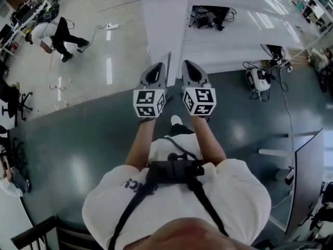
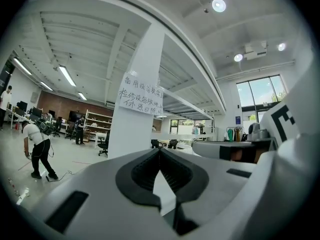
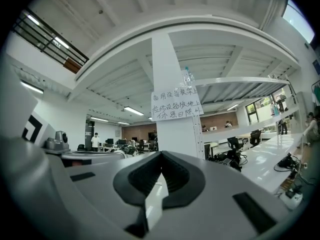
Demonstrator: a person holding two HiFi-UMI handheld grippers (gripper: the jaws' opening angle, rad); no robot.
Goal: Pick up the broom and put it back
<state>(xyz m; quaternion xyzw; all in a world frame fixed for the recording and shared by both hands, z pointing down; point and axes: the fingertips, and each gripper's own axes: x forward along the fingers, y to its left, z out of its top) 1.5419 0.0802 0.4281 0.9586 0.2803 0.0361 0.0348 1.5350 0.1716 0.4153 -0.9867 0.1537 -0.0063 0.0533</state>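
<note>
No broom shows plainly in any view. My left gripper and right gripper are held out side by side and level, just short of a white pillar. A thin grey rod stands against the pillar by the left gripper; I cannot tell what it is. In the left gripper view the left gripper is shut, tips touching, with nothing between them. The right gripper is likewise shut and empty. A handwritten paper sign hangs on the pillar ahead.
A person bends over at the far left, with litter on the pale floor nearby. A white device with cables lies at the right, black equipment beyond the pillar. A desk edge stands at right.
</note>
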